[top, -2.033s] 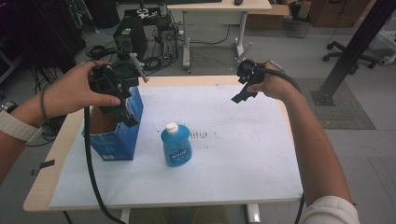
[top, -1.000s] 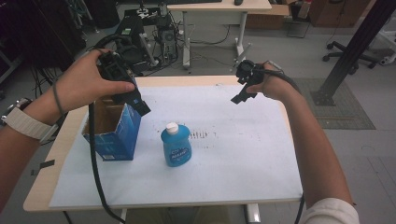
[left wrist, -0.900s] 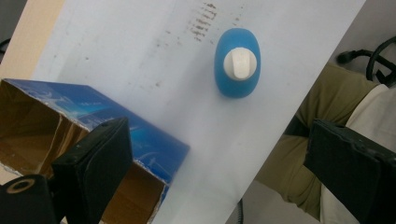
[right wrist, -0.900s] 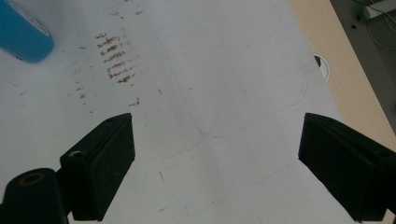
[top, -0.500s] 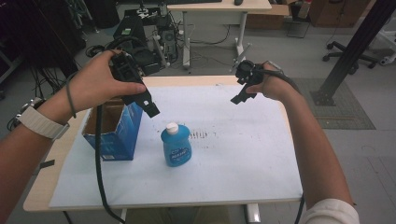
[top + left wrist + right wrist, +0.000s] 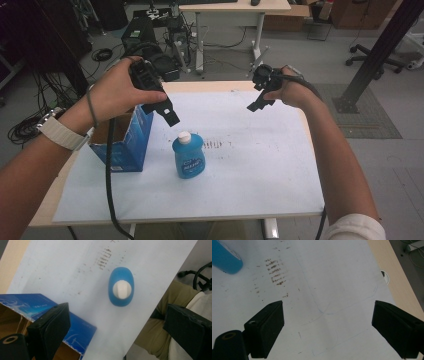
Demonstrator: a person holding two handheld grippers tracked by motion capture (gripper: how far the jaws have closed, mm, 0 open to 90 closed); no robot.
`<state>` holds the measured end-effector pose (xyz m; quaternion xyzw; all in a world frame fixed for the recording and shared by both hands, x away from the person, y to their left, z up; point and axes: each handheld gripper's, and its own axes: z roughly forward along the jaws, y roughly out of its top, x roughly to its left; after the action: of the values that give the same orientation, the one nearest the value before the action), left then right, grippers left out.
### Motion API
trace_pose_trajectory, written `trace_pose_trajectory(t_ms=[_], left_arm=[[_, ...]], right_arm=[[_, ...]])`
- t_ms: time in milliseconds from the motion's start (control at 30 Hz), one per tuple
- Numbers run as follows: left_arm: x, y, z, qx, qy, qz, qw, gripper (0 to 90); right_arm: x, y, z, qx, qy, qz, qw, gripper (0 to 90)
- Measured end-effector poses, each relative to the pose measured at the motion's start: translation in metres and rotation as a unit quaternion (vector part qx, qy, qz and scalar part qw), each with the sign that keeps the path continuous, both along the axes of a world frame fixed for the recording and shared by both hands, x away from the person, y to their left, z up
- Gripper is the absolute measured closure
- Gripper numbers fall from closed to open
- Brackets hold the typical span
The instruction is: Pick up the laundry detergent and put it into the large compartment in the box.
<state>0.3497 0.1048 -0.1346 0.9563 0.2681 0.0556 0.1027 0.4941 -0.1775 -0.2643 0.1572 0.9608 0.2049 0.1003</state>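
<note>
Above the bottle (image 6: 189,156), my left claw (image 6: 170,114) hangs in the air with its jaws spread wide and nothing between them; in the left gripper view the white cap (image 6: 121,289) sits between the two jaws, seen from straight overhead. Bottle position: upright on the white sheet (image 6: 240,175) that covers the surface (image 6: 50,200), just beside the open blue box (image 6: 122,145), apart from it by a narrow gap. Box position: at the left part of the sheet, flaps up, with my left hand (image 6: 120,92) above its far corner. My right claw (image 6: 257,103) is held over the far right part of the sheet, well apart from the bottle, jaws likewise spread and empty. In the right gripper view the bare sheet lies between the jaws, with brown smudges (image 6: 275,272) on it and the base of the bottle (image 6: 225,261) at the upper left corner.
</note>
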Motion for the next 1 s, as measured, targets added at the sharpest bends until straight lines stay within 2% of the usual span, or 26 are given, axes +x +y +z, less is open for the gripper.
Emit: trace_pose_trajectory(t_ms=[267, 433, 833, 1000], left_arm=[[0.002, -0.008, -0.005, 0.009, 0.001, -0.005, 0.9999, 7.5], [0.002, -0.014, -0.013, 0.016, 0.012, -0.009, 0.9998, 7.8], [0.006, -0.018, -0.031, 0.009, 0.030, -0.009, 0.9995, 8.2], [0.007, -0.021, -0.039, 0.014, 0.035, -0.012, 0.9992, 8.2]], right_arm=[[0.000, 0.001, 0.000, 0.000, 0.000, 0.001, 1.0000, 10.7], [-0.001, 0.002, 0.000, -0.001, 0.000, 0.003, 1.0000, 10.7], [-0.001, 0.001, 0.000, 0.000, -0.002, 0.003, 1.0000, 10.7], [-0.001, 0.001, 0.001, -0.001, -0.001, 0.002, 1.0000, 10.7]])
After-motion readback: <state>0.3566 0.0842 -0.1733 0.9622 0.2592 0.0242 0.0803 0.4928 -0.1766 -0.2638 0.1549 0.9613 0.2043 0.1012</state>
